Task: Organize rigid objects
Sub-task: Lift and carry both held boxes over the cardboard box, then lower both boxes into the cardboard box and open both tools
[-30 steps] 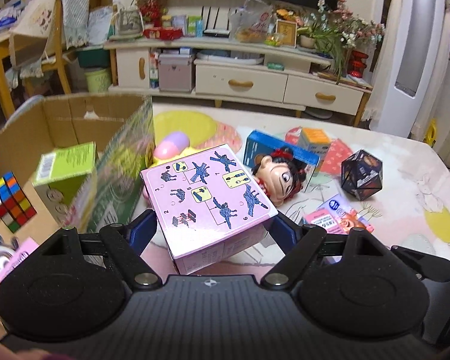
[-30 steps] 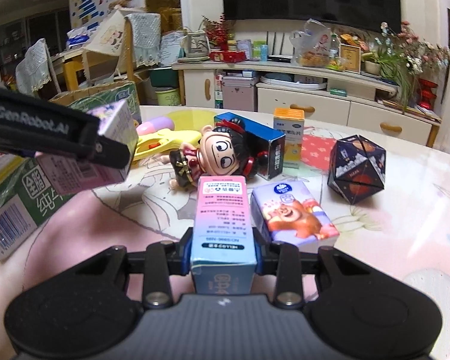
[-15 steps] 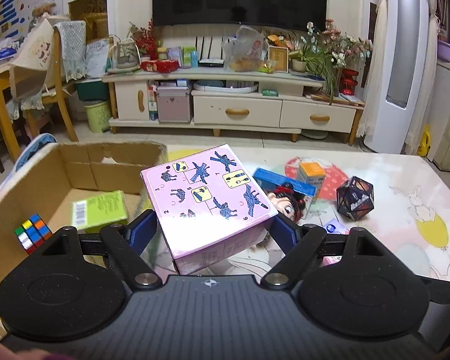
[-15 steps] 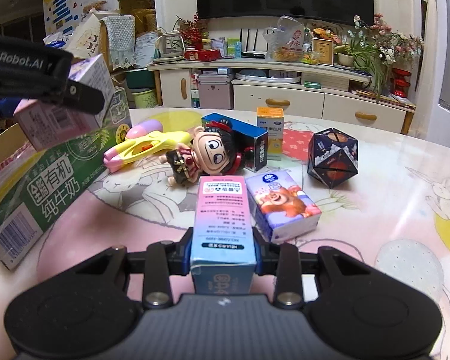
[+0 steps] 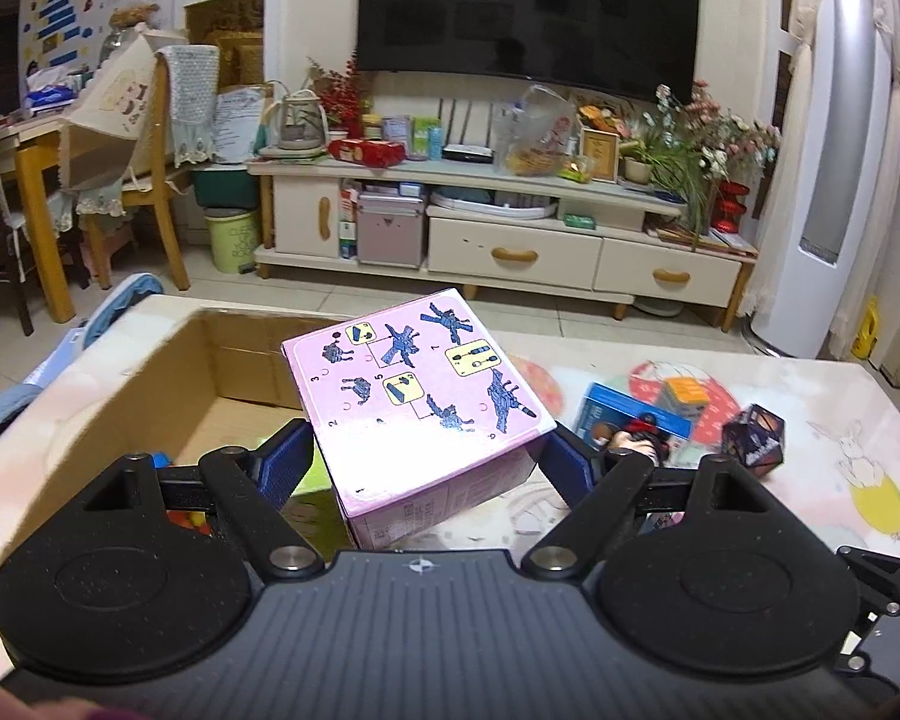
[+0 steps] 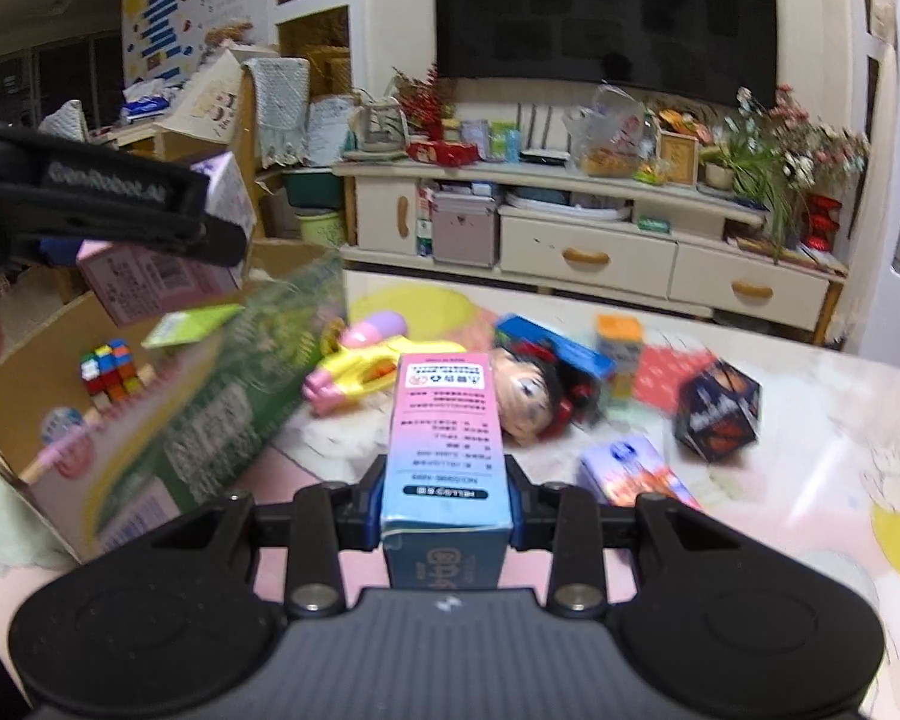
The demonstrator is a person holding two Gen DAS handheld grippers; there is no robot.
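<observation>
My left gripper [image 5: 423, 465] is shut on a pink box [image 5: 414, 408] with printed building steps and holds it in the air above the right wall of an open cardboard box [image 5: 108, 390]. In the right wrist view the left gripper [image 6: 108, 210] and the pink box [image 6: 156, 276] hang over the cardboard box [image 6: 24, 372], which holds a colour cube [image 6: 111, 366] and a green carton [image 6: 192, 324]. My right gripper [image 6: 447, 489] is shut on a tall pink and blue carton [image 6: 444, 426], lifted above the table.
On the table lie a yellow and pink toy gun [image 6: 360, 360], a doll head [image 6: 531, 390], a long blue box [image 6: 552, 345], an orange-topped carton [image 6: 618, 345], a dark polyhedron [image 6: 717, 414] and a purple packet [image 6: 636, 474]. A TV stand [image 5: 498, 240] is behind.
Both grippers have risen with their loads. The left one has carried the pink box higher and further over the cardboard box. The right one has lifted the carton and swung left toward the cardboard box.
</observation>
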